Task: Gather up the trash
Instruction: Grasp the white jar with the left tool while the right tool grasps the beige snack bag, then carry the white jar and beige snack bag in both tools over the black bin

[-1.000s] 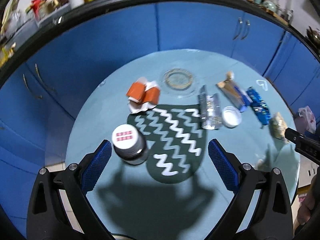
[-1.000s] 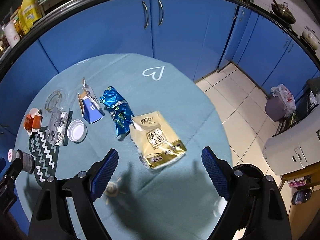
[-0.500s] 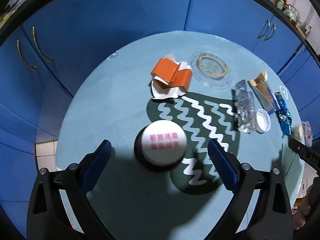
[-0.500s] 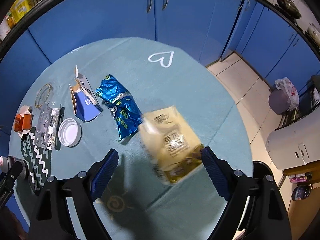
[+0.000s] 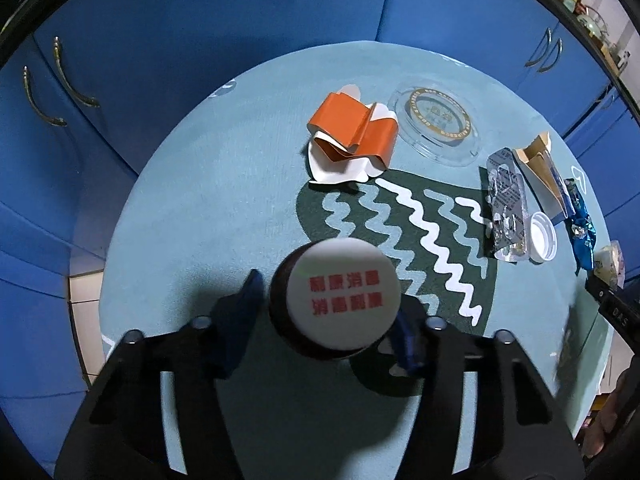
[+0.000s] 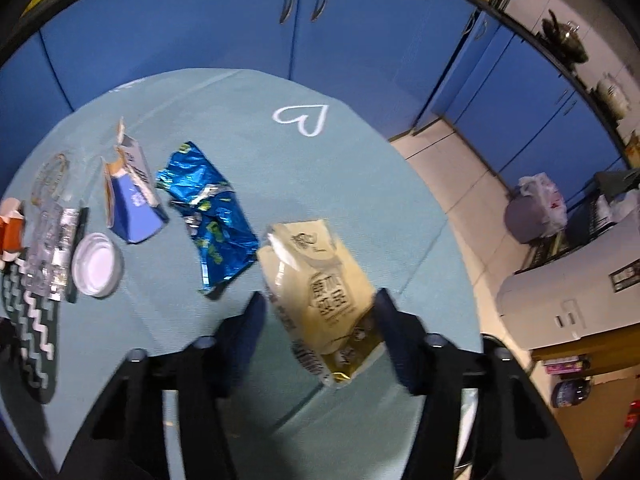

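In the left wrist view, my left gripper [image 5: 326,320] straddles a dark bottle with a white cap with red print [image 5: 340,300]; the blue pads sit against its sides. In the right wrist view, my right gripper [image 6: 320,320] straddles a cream snack bag [image 6: 320,288]; the right pad touches it, the left pad stands a little off. On the table lie a blue foil wrapper [image 6: 212,216], a torn blue carton [image 6: 132,208], a white lid [image 6: 97,264], a blister pack [image 6: 52,252] and an orange folded box [image 5: 352,136].
A round table with a teal cloth [image 5: 200,220] bears a dark green wavy mat [image 5: 400,232] and a glass ashtray [image 5: 438,124]. Blue cabinets [image 6: 240,20] ring the table. Tiled floor, a bagged bin [image 6: 536,212] and a white appliance [image 6: 568,292] lie to the right.
Both grippers moved forward and down and closed in: the left around the white-capped bottle, the right around the cream snack bag.
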A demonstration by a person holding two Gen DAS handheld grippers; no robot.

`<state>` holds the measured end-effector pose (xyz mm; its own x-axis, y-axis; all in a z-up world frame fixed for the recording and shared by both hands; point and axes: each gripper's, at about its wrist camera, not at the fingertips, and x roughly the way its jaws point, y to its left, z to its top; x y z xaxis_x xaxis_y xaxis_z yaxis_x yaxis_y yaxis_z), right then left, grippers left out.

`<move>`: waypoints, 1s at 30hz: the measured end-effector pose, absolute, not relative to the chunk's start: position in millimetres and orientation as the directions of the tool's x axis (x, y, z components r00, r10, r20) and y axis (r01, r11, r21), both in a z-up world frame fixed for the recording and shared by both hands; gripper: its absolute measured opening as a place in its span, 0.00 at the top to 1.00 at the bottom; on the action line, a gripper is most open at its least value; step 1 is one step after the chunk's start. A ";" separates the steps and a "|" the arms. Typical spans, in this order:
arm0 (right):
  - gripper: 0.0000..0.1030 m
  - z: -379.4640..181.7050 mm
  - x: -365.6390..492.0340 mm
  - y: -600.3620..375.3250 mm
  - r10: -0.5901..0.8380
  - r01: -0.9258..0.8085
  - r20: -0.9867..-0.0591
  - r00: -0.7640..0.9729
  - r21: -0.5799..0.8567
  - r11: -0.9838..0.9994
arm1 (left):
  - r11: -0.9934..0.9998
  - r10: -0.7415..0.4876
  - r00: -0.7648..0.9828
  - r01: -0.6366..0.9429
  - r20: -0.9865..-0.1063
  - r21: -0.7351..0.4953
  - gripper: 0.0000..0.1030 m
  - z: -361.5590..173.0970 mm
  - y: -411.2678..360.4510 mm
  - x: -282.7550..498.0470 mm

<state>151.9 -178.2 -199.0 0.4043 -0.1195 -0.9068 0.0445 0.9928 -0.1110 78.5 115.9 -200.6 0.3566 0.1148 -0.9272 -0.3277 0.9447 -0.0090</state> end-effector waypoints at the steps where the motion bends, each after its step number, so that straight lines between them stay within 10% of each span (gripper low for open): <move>1: 0.62 -198.4 150.6 -180.5 -0.117 0.049 -0.906 0.406 -0.107 0.993 | 0.944 0.110 0.356 -0.328 -0.928 -0.014 0.53 -201.1 115.5 79.3; 10: 0.84 -184.6 141.6 -187.0 -0.067 0.044 -0.907 0.415 -0.053 0.998 | 0.948 0.097 0.377 -0.318 -0.921 -0.030 0.55 -190.5 105.5 77.7; 30: 0.85 -128.9 93.7 -239.5 -0.040 0.108 -0.850 0.526 0.020 0.994 | 0.979 0.088 0.477 -0.203 -0.874 -0.012 0.55 -137.1 42.2 60.0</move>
